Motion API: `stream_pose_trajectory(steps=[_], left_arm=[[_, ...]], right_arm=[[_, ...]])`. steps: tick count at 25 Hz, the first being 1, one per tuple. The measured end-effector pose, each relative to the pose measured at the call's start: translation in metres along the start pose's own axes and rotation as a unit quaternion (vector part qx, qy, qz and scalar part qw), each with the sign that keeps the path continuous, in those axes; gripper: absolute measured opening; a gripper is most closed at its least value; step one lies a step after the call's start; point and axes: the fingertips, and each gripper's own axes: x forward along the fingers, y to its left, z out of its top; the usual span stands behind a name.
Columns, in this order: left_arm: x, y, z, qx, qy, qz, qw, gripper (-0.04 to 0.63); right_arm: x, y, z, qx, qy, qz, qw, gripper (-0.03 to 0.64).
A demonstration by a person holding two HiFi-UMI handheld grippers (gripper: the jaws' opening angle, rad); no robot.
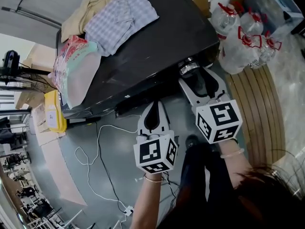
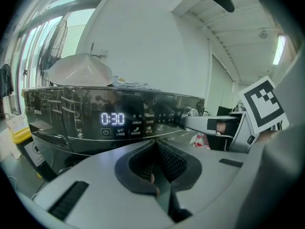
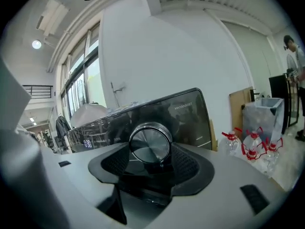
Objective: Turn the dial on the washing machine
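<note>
The right gripper (image 1: pixel 195 74) reaches in at the front of the black washing machine (image 1: pixel 157 46) and has the round metal dial (image 3: pixel 150 143) between its jaws. In the right gripper view the dial fills the gap, and its rim meets a ribbed pad (image 3: pixel 183 163) on each side. I read the jaws as closed on it, standing wide only because the knob is wide. Gripping across the rim makes sense: a twist of the wrist would carry the dial round without the pads sliding off its smooth face.

The dial sits at the right end of the control panel (image 2: pixel 62 118), well to the right of the lit display (image 2: pixel 112 119) (it reads 0:30). The left gripper (image 1: pixel 153 106) hangs in front of the panel, apart from it, with its jaws pressed together on nothing. It appears parked out of the way, since the turn needs only one hand.

Folded laundry (image 1: pixel 125 18) and a plastic bag (image 1: pixel 76 66) lie on the lid, away from the dial. Judging by the grip, the turn is ready to be made.
</note>
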Motion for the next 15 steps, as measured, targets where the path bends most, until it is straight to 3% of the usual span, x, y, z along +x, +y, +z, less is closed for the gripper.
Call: stream_pose_trajectory(steps=[3,6,8,12,15], left_arm=[[0.000,0.000,0.000,0.000,0.001,0.000,1.0000,0.017],[0.000,0.000,-0.001,0.000,0.003,0.000,1.0000,0.017],[0.000,-0.001,-0.002,-0.001,0.003,0.000,1.0000,0.017],[0.000,-0.003,-0.002,-0.003,0.003,0.000,1.0000,0.017],[0.001,-0.004,-0.002,-0.003,0.003,0.001,1.0000,0.017]], right_arm=[[0.000,0.004,0.003,-0.068,0.005,-0.007,0.998,0.299],[0.001,0.010,0.003,-0.180,0.019,-0.021,0.983,0.311],[0.002,0.012,0.002,-0.221,0.023,-0.026,0.975,0.310],[0.002,0.008,0.004,-0.225,0.022,-0.036,0.973,0.288],[0.003,0.006,0.004,-0.167,0.018,-0.031,0.985,0.292]])
